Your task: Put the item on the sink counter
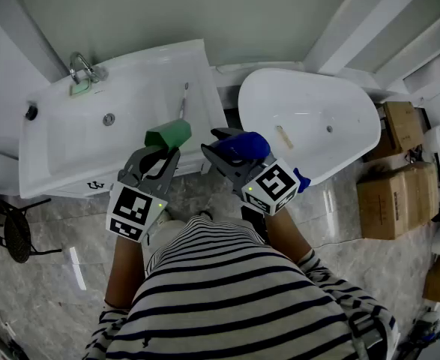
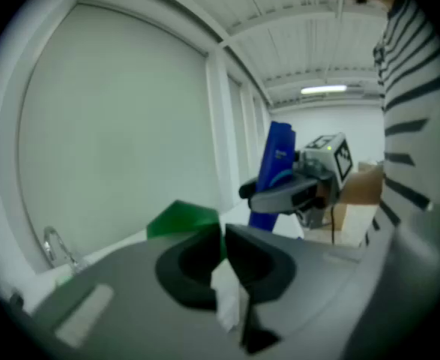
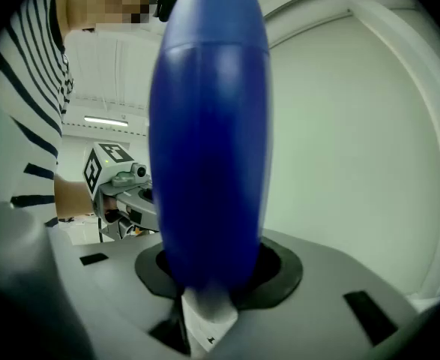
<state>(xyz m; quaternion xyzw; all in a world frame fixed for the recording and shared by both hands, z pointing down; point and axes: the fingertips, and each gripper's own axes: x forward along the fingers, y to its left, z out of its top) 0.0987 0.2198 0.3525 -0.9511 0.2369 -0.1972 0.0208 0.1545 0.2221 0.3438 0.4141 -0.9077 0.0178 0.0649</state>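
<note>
Jaws on both grippers are closed on loads, neither fully together.

Surroundings, seen from beside the person in the black-and-white striped shirt (image 1: 234, 298):
- Grey marbled floor (image 1: 62, 223) underfoot.
- White oval tub-shaped basin (image 1: 294, 103) on the person's right.
- White rectangular ceramic sink (image 1: 70, 145) on the person's left, just beside the basin, with a narrow gap between them.
- Brown cardboard boxes (image 1: 388, 201) stacked on the floor beyond the basin.

Grippers:
- Right gripper (image 1: 218, 145): jaws about half apart, pressed on the lower end of a glossy blue oval plastic bottle (image 1: 246, 146). The bottle is held in the air over the gap between sink and basin, touching neither.
- Left gripper (image 1: 167, 148): jaws almost together, pinching a thin edge of a dark green blocky item (image 1: 169, 134); its material cannot be made out. It is held up over the sink's front right corner and does not rest on the desk surface.

Small items on the sink: chrome faucet (image 1: 81, 66) at the back left, a pale green piece (image 1: 80, 88) just beside it, and a round metal drain (image 1: 109, 118) in the bowl.
</note>
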